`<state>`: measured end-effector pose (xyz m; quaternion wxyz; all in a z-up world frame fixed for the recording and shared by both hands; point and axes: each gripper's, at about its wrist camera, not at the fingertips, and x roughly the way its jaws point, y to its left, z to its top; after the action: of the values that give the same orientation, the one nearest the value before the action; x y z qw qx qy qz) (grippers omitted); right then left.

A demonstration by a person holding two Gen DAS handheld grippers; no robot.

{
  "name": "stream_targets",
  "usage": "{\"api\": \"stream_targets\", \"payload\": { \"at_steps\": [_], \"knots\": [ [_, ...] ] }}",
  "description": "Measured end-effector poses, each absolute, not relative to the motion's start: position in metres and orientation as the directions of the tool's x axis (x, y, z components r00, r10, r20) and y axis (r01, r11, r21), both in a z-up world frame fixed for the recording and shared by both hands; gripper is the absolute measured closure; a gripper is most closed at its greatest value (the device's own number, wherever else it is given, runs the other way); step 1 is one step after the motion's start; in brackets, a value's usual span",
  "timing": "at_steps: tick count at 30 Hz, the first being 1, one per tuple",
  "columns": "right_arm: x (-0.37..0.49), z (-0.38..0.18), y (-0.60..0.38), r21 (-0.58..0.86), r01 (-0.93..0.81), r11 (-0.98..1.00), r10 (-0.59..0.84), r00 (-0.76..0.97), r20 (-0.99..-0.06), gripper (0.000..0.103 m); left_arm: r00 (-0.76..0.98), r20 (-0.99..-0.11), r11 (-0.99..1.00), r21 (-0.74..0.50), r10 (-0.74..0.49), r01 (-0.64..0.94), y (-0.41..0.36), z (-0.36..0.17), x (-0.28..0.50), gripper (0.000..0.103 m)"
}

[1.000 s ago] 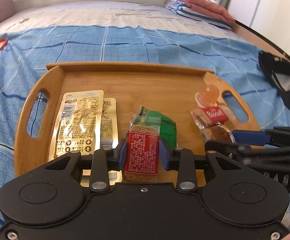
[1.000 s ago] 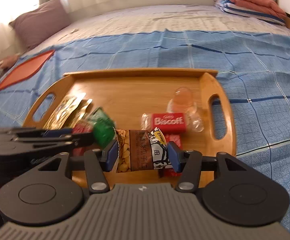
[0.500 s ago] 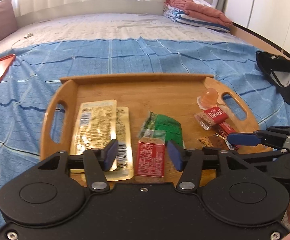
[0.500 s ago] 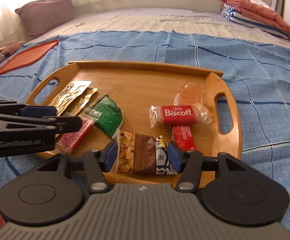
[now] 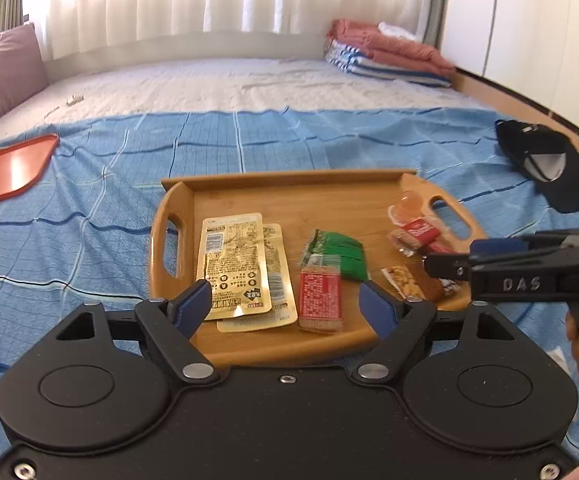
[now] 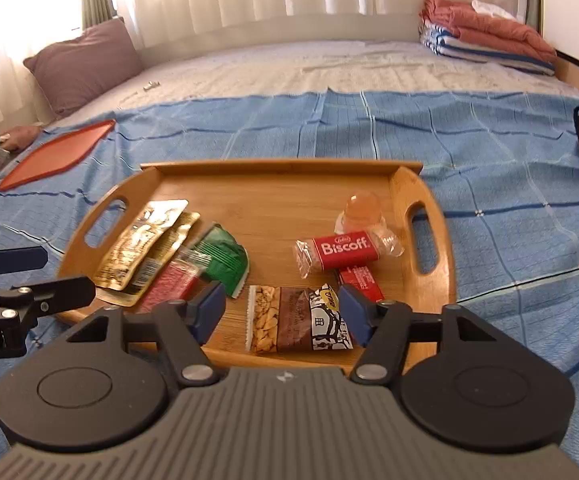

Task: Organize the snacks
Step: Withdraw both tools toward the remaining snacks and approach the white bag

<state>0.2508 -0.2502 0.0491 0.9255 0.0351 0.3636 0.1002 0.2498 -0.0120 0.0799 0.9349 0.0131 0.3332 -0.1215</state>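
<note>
A wooden tray (image 5: 297, 194) (image 6: 273, 200) lies on the blue bedspread. On it lie two gold pouches (image 5: 233, 264) (image 6: 145, 240), a green packet (image 5: 341, 254) (image 6: 225, 260), a red bar (image 5: 320, 294) (image 6: 173, 284), a Biscoff pack (image 5: 419, 232) (image 6: 341, 249), a jelly cup (image 6: 363, 210) and a nut bar (image 6: 299, 320) (image 5: 405, 282). My left gripper (image 5: 285, 308) hovers over the tray's near edge, jaws opening, nothing pressed between them. My right gripper (image 6: 281, 314) also stands with jaws opening, the nut bar lying free on the tray between its fingers.
An orange lid (image 5: 7, 172) (image 6: 57, 154) lies left on the bedspread. A black cap (image 5: 545, 162) sits at the right. Folded blankets (image 6: 485, 34) are stacked at the far right and a purple pillow (image 6: 85, 64) at the far left.
The left gripper let go of the red bar and drew back and up from the tray. The right gripper let go of the nut bar and pulled back slightly.
</note>
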Motion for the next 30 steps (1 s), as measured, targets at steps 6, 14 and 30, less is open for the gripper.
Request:
{"api": "stream_targets", "payload": {
  "at_steps": [6,14,30],
  "knots": [
    [0.208,0.076,-0.252,0.122,-0.219,0.968,0.248,0.763,-0.597,0.014,0.771,-0.59,0.965,-0.066,-0.242,0.253,0.002,0.091,0.201,0.018],
    [0.148,0.076,-0.259,0.09,-0.21,0.973,0.225,0.803,-0.551,0.006,0.809,-0.551,0.976,-0.046,-0.204,0.215,0.023,0.081,0.135,0.017],
    [0.091,0.015,-0.284,0.044,-0.058,0.997,0.073,0.783,-0.618,0.0,0.802,-0.589,0.994,-0.039,-0.102,0.098,0.04,0.033,0.09,0.017]
  ]
}}
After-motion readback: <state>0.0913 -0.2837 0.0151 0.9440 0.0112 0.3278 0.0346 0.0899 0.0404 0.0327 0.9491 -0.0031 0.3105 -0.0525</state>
